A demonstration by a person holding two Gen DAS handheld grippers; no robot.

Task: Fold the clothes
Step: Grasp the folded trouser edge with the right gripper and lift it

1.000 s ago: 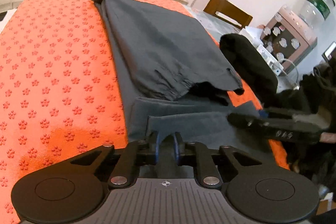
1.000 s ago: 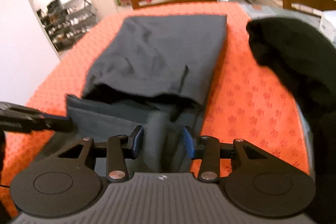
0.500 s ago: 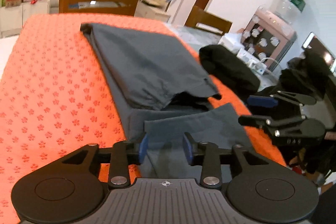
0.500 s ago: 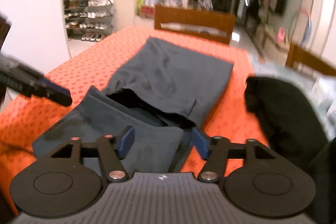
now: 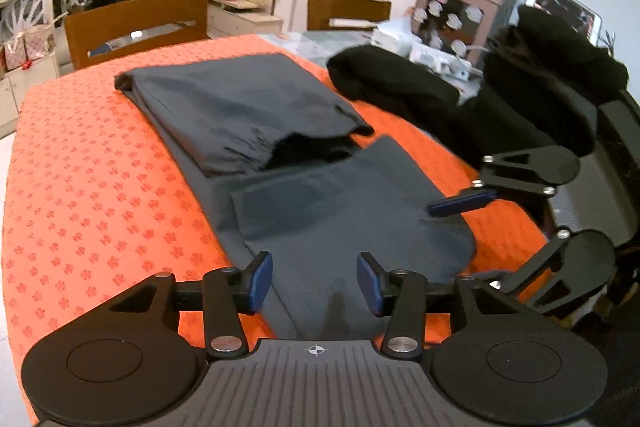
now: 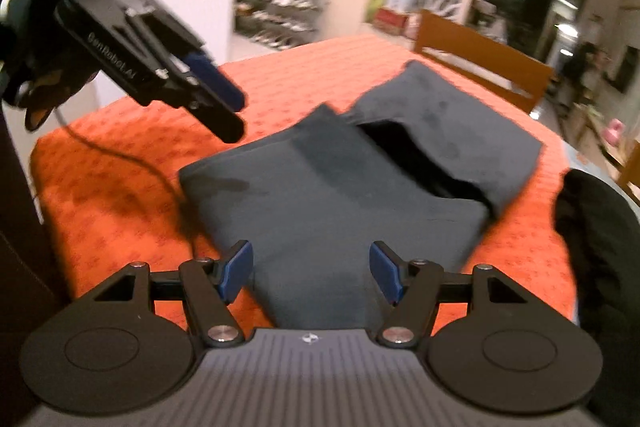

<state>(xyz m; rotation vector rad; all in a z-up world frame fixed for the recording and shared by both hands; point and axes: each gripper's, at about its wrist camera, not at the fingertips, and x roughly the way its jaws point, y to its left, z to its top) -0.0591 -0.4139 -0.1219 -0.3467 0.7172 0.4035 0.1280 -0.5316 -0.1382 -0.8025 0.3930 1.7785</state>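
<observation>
Dark grey trousers (image 5: 256, 115) lie mid-frame on the orange-covered table (image 5: 92, 163), partly folded. The far part is doubled into a flat rectangle w/ its gathered edge toward the cameras. The near part, prob. the legs, lies on top as a flat panel reaching to the bottom centre of the left wrist view. In the right wrist view the same garment (image 6: 344, 195) fills the middle, the dark gap between the layers at centre right.

Left claw (image 5: 315, 282): jaws opening, about half apart, nothing between the pads; cloth only shows beneath them. Right claw (image 6: 311, 275): jaws well apart, empty, over the near edge of the fabric. Each claw shows in the other's view: right one (image 5: 460, 205) at right edge, left one (image 6: 216, 95) at upper left, both clear of the cloth.

Judgement: one fold looks laid down and released. Left to do, prob.: another fold to make a compact bundle, plus smoothing. A black garment pile (image 5: 396, 83) at upper right, beside the trousers, looks unfolded, so likely more to do.
</observation>
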